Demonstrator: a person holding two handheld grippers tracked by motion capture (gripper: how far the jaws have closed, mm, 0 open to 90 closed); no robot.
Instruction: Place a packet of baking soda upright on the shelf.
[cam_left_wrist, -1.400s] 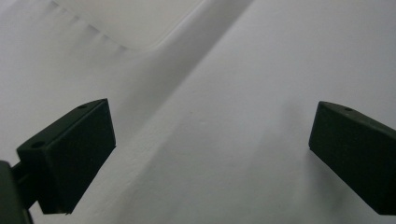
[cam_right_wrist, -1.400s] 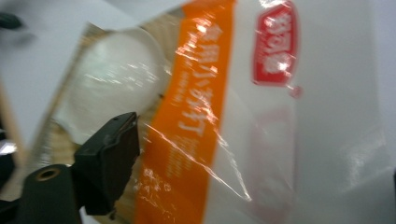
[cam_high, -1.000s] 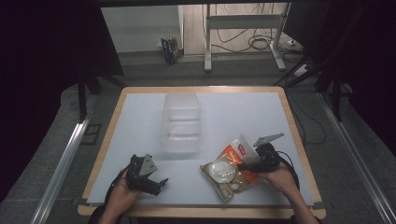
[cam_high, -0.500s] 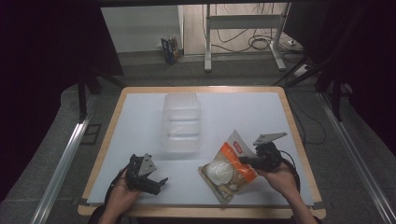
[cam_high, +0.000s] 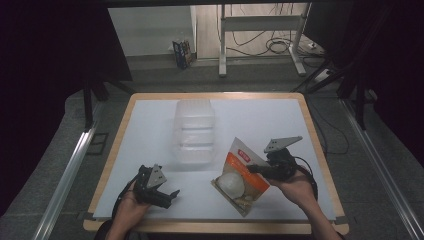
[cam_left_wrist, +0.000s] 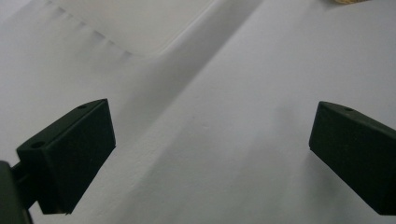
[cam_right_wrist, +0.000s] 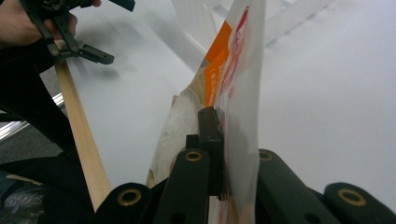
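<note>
A clear plastic container (cam_high: 195, 131) sits on the white desk (cam_high: 150, 130), at the middle of its far half, and serves here as the landmark. It is see-through with ribbed walls, and its near edge appears as a pale rounded corner in the left gripper view (cam_left_wrist: 135, 28).

To the near right of the container, the right gripper (cam_high: 260, 169) holds a snack packet (cam_high: 240, 175). The packet is orange and white with a red label near its top corner and a round pale item showing through its clear front. It is tilted, its upper corner raised toward the container and its lower end touching the desk. In the right gripper view the jaws are pressed together on the edge of the packet (cam_right_wrist: 233, 93), the film pinched between them and rising upright from the grip. A person's hand (cam_high: 295, 190) wraps the gripper's handle, and a grey three-cornered plate (cam_high: 281, 144) stands on top of it.

To the near left of the container, well apart from the packet, the left gripper (cam_high: 167, 196) lies low over the desk, held in the person's other hand (cam_high: 127, 205). Its jaws stand wide apart with nothing but bare desk surface between them. Whether they touch the desk cannot be told.
</note>
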